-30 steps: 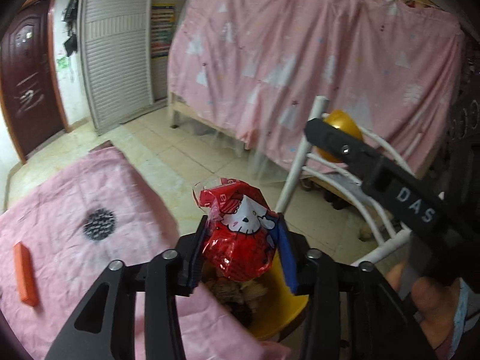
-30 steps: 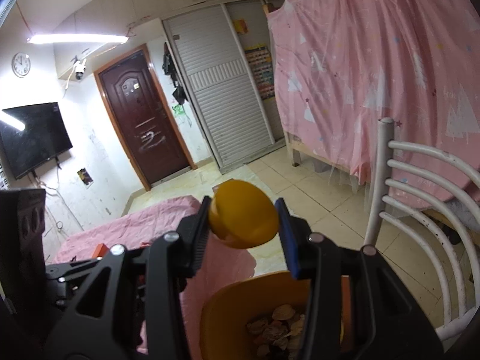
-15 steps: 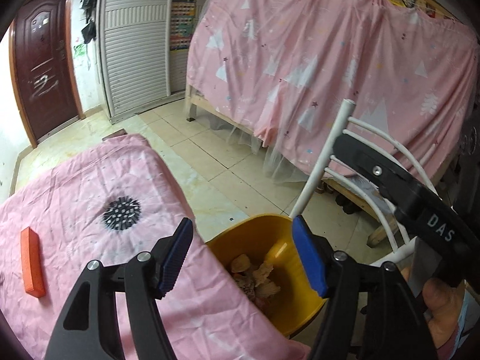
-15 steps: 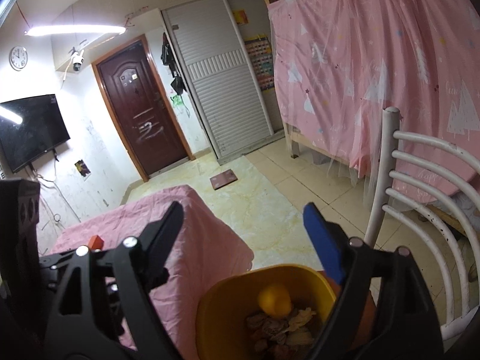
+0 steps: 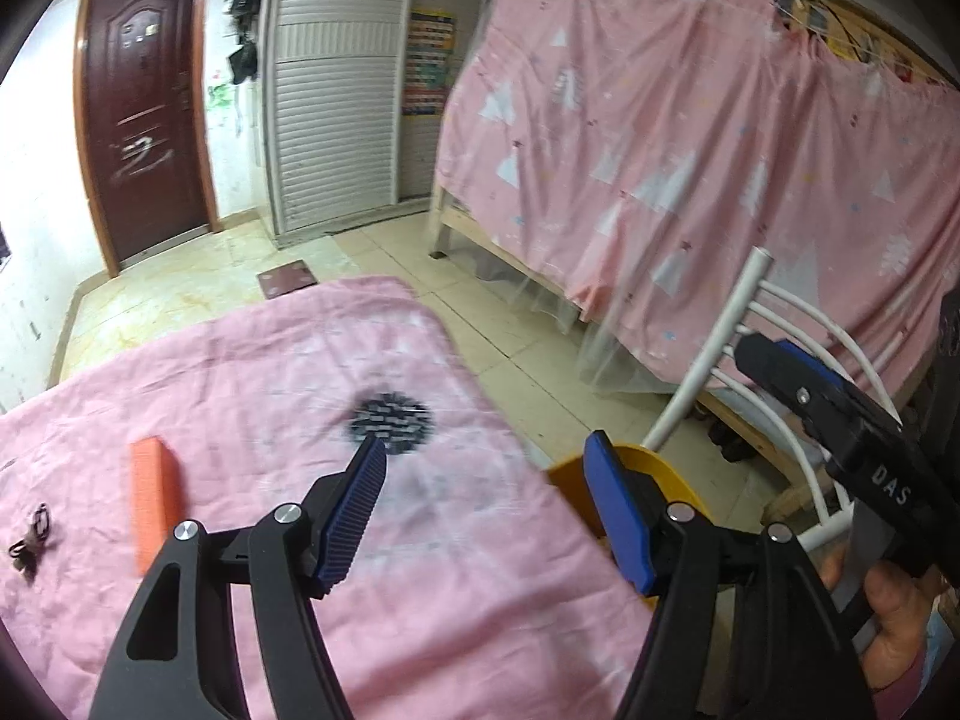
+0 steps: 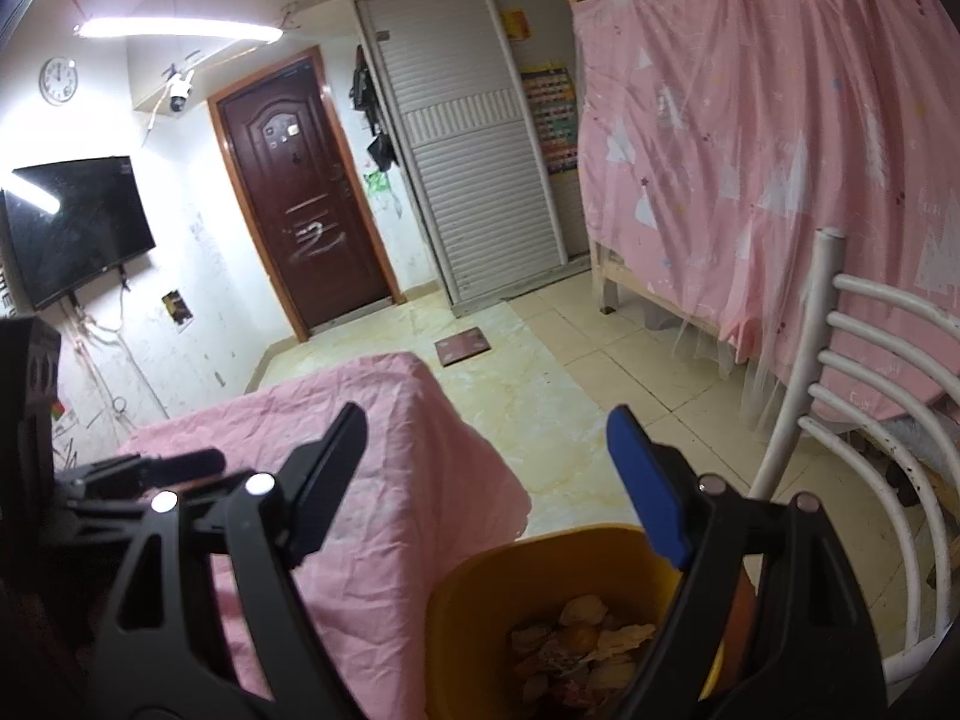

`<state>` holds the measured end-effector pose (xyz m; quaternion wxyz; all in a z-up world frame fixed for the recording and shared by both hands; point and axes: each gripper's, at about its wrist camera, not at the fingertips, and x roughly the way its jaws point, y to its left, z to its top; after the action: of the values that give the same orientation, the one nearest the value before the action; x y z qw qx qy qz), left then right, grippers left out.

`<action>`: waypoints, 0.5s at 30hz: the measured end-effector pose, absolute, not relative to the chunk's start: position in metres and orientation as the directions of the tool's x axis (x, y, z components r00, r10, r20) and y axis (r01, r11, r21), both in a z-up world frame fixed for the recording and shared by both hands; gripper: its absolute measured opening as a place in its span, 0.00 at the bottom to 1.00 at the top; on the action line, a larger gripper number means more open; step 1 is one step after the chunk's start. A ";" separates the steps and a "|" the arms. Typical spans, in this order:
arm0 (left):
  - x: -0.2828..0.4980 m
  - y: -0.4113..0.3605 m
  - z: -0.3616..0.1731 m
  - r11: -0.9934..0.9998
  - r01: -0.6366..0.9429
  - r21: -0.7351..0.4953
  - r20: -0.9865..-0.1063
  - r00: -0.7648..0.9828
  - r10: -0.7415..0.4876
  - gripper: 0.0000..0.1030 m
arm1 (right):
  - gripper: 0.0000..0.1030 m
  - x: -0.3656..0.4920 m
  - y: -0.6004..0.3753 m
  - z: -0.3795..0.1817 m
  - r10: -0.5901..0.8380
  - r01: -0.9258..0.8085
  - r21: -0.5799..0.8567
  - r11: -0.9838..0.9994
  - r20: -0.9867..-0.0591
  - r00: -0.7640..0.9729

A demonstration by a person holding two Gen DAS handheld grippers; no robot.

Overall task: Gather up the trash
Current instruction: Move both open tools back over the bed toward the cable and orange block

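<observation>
table: pink cloth (image 5: 252, 372) mostly bare | on it: orange block (image 5: 153, 495) far left | right: white chair (image 6: 864, 396) crowds yellow bin (image 6: 480, 588)

- Left gripper (image 5: 486, 501): jaws stand well apart, with nothing between the pads. The blue ribbed pads (image 5: 354, 510) face each other across an empty gap.
- Left gripper pose: tilted downward; both black linkage arms spread symmetrically behind the jaws.
- Right gripper (image 6: 489, 468): jaws stand wide apart, with nothing between them. Only the right-side pad shows its blue face; the other finger appears black from this angle.
- Right gripper as seen from the left wrist view: it lies to the right of the left jaws, pointing up and leftward.
- Right hand (image 5: 894, 630): fingers wrapped around the right gripper's handle, below and behind its jaws.
</observation>
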<state>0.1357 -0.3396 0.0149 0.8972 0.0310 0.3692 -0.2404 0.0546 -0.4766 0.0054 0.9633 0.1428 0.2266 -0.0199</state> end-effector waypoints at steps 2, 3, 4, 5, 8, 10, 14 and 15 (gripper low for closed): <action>0.140 -0.325 0.015 0.893 0.433 -0.126 -0.678 0.619 -0.396 0.60 | 0.76 0.059 -0.467 0.004 0.039 0.088 0.258 0.962 -0.451 0.892; 0.142 -0.318 0.015 0.897 0.423 -0.129 -0.679 0.622 -0.390 0.60 | 0.76 0.062 -0.461 0.003 0.049 0.077 0.254 0.964 -0.457 0.888; 0.143 -0.310 0.015 0.902 0.411 -0.132 -0.679 0.626 -0.384 0.60 | 0.76 0.066 -0.453 0.002 0.061 0.063 0.248 0.967 -0.464 0.883; 0.145 -0.303 0.016 0.906 0.401 -0.136 -0.678 0.629 -0.381 0.60 | 0.76 0.069 -0.446 0.001 0.070 0.052 0.242 0.969 -0.471 0.880; 0.147 -0.283 0.017 0.916 0.376 -0.138 -0.673 0.643 -0.365 0.60 | 0.76 0.074 -0.429 -0.001 0.093 0.025 0.235 0.972 -0.477 0.874; 0.148 -0.266 0.018 0.923 0.358 -0.139 -0.670 0.653 -0.354 0.60 | 0.76 0.077 -0.418 -0.003 0.114 0.004 0.238 0.971 -0.481 0.869; 0.152 -0.231 0.019 0.942 0.315 -0.113 -0.672 0.674 -0.306 0.60 | 0.76 0.084 -0.395 -0.004 0.168 -0.055 0.237 0.970 -0.491 0.855; 0.153 -0.221 0.019 0.948 0.303 -0.099 -0.674 0.680 -0.288 0.60 | 0.76 0.085 -0.389 -0.004 0.179 -0.069 0.233 0.970 -0.494 0.851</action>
<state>0.1534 -0.2210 0.0187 0.9165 0.0103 0.3661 -0.1612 0.0849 -0.3891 -0.0044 0.9563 0.1037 0.2655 0.0649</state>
